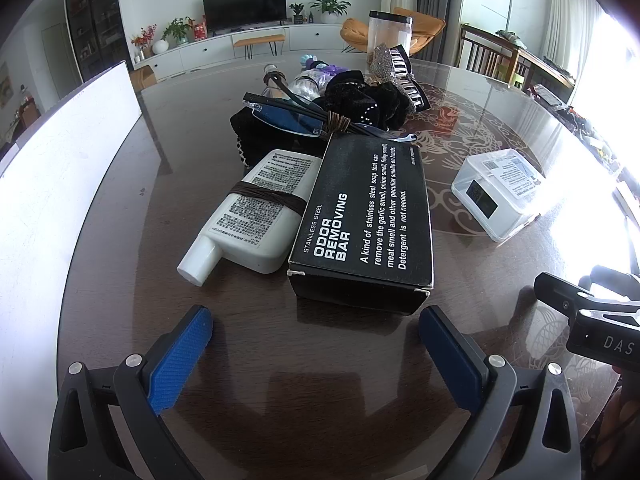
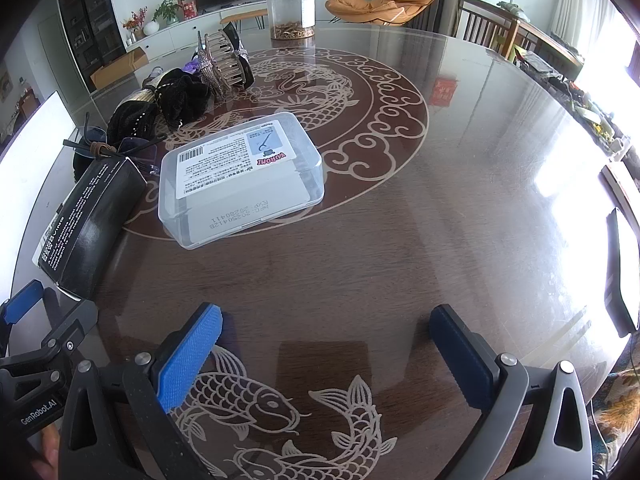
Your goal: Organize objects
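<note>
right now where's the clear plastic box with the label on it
The clear plastic box lies flat on the glass-topped table, centre-left in the right wrist view, just right of the black odor bar box and apart from it.

Round dark wood table (image 2: 460, 208), glass top, dragon and fish inlay. Black box (image 1: 362, 220) near the near edge, white bottle (image 1: 256, 212) touching its left side. Clear plastic case (image 2: 240, 178) toward centre. Glasses (image 1: 288, 118) and black hair accessories (image 1: 360, 100) piled behind the box. Clear jar (image 2: 290, 10) at far edge.

Black box (image 1: 362, 220) lies flat beside white bottle (image 1: 252, 208) (banded); clear case (image 2: 240, 178) apart.
</note>
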